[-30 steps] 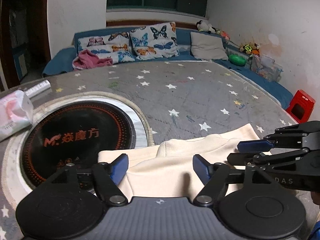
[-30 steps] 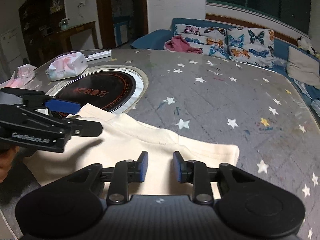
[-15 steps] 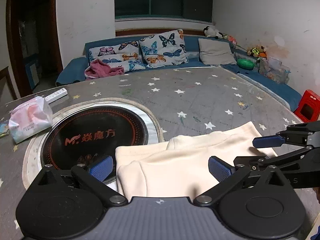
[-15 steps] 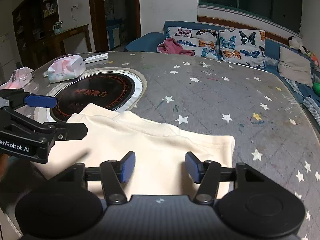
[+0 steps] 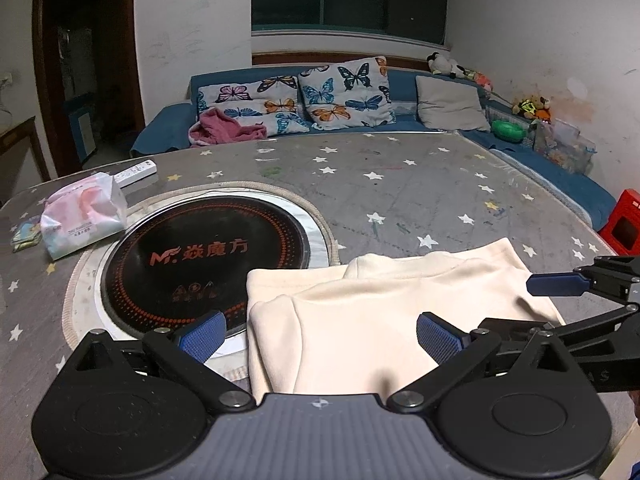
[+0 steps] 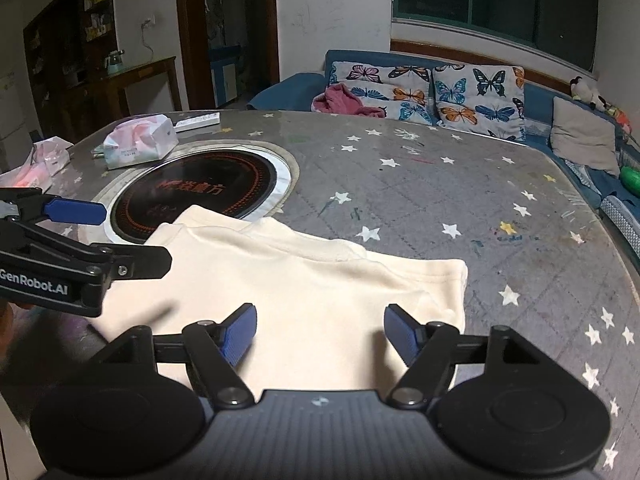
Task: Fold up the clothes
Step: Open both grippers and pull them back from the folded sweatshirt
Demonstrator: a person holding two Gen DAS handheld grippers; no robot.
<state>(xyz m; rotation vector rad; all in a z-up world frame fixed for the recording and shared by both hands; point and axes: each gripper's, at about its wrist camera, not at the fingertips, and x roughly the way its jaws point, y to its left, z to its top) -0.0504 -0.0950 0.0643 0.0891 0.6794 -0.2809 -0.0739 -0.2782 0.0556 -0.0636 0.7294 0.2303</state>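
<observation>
— How far along does the folding look?

— Well on, I'd judge. The cream garment (image 5: 360,320) lies on the star-patterned table cover (image 5: 400,200) as a compact, layered rectangle, a folded edge showing down its left side and another layer ridged across the far part. Whether one more fold is meant, I can't tell; if not, what's left is a tidy-up or setting it aside.

— And the tongs?

— Neither holds anything. The left gripper (image 5: 320,330) stands fully apart, its blue pads (image 5: 202,336) clear of the cloth on either side. The right gripper (image 6: 320,334) is opening too, jaws spreading at this moment, with only flat fabric beneath the gap and nothing pinched.

— Where's the garment relative to them?

— Directly under and ahead of both. From the left wrist view the garment's left edge runs just inside the left pad, its far left corner overlapping the black induction hob (image 5: 200,256) set in the table. From the right wrist view the cloth fills the gap between the pads and ends just beyond the right one (the other gripper juts in from the side in each view).

— Anything else nearby?

— A tissue pack (image 5: 82,216) and a white remote (image 5: 136,170), well apart from the cloth.
</observation>
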